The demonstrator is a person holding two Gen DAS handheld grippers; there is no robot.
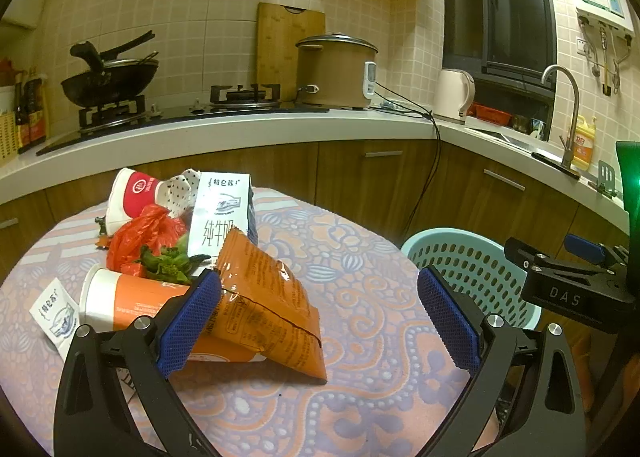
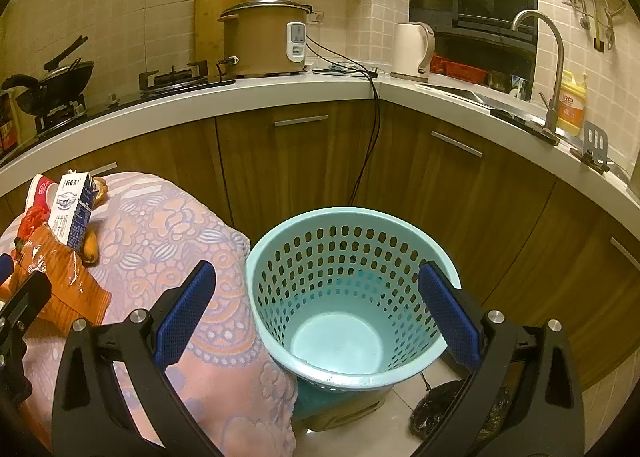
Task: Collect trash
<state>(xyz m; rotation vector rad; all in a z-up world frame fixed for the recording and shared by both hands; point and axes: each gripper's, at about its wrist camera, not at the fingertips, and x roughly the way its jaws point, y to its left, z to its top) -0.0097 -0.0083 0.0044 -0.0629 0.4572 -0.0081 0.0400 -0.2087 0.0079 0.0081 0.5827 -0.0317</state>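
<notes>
Orange snack bag (image 1: 264, 305) before milk carton (image 1: 222, 213), cups, empty basket (image 2: 348, 297) beside table

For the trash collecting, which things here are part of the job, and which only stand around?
Job: orange snack bag, milk carton, red plastic bag, paper cups, turquoise basket.
Standing around: rice cooker, kettle, wok, cutting board.

The right gripper (image 2: 318, 297), its blue-padded jaws spread wide and holding nothing, hangs over a pale teal perforated plastic basket (image 2: 280, 257) standing beside a table under a pink-and-lilac floral cloth (image 2: 168, 241), where a white-and-blue milk carton (image 2: 74, 209) stands behind an orange foil snack bag (image 2: 68, 281).
</notes>
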